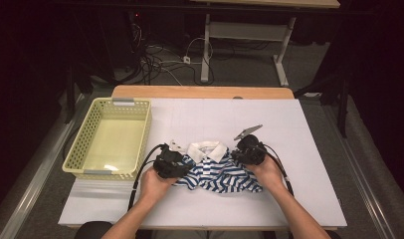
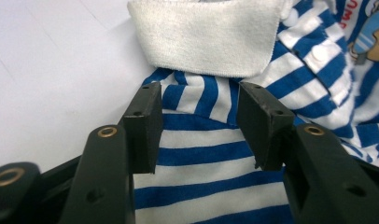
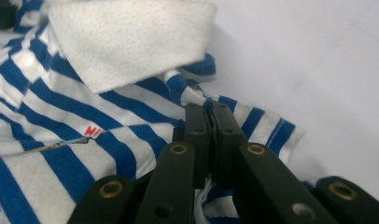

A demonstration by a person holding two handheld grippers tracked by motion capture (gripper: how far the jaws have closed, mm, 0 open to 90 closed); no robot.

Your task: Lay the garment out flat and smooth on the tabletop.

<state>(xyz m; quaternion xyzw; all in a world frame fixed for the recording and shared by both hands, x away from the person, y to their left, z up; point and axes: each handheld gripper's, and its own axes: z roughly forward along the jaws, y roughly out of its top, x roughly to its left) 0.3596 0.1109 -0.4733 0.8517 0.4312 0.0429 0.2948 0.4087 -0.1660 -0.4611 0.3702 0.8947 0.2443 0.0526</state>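
Lettering on the striped polo shirt (image 1: 217,172) is scarce: in the right gripper view a scrap of red print reading roughly "MI" sits on a white stripe near the placket, and in the left gripper view red letters and a cartoon figure show at the chest, too cropped to read. The shirt lies front up on the white table (image 1: 299,144), near the person's edge, its white collar (image 2: 206,35) pointing away from the person. The left gripper (image 2: 199,121) has its jaws spread, hovering over the striped cloth just below the collar; no fabric is pinched between them. The right gripper (image 3: 210,122) has its jaws pressed together on a fold of the shirt at the shoulder, just beside the collar. A pale yellow plastic basket (image 1: 78,149) stands at the table's left edge, apart from the shirt. Bare table lies open beyond the collar and to the right of the shirt.
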